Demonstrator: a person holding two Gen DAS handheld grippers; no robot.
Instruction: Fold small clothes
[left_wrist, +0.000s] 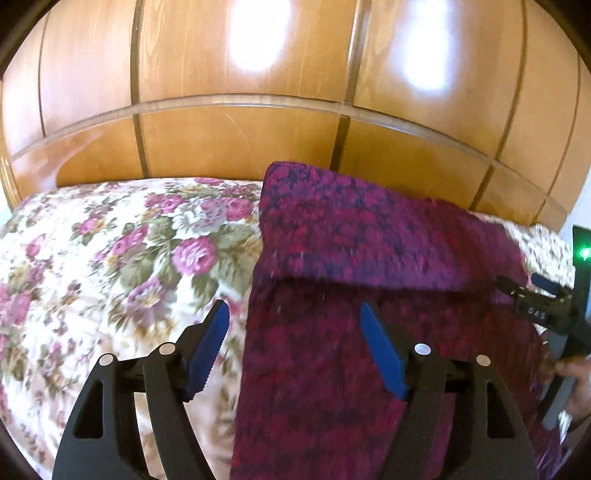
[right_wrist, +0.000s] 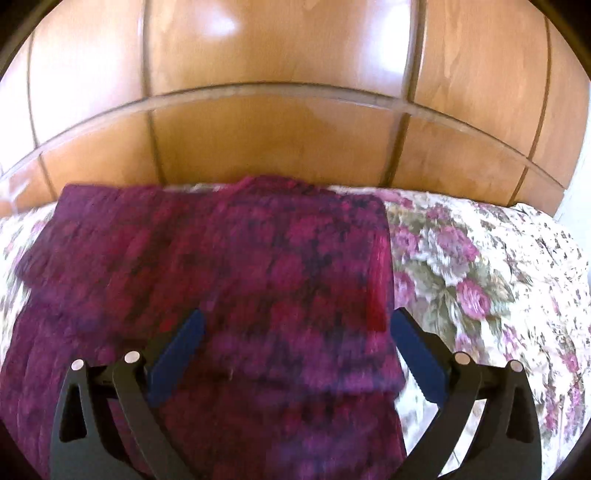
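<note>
Two pairs of tongs hang over the bed, and neither holds anything. In the left wrist view the left tongs stand fairly wide, blue pads apart, straddling the left edge of the purple garment without pressing on it: one pad is over the floral bedspread, the other over the cloth. In the right wrist view the right tongs gape at their widest across the garment's right edge, again with nothing clamped between the blue pads. At the far right of the left view the right tongs appear from the side, with a bit of the person's hand on the grip.

The garment lies flat on the bedspread between the two tools. Its far part looks doubled over the near part, with a soft stepped edge across the middle, so at least one fold seems made and let go. It is still a longish strip, and by that shape another fold or two probably remains.

The cloth is a thick, nubbly knit, mottled magenta, red and dark violet, with a limp rounded fold line. The bedspread is cream cotton printed with pink roses and green leaves, slightly puffy. Beyond stands a glossy honey-coloured wooden headboard, panelled, with a curved rail and window glare.
</note>
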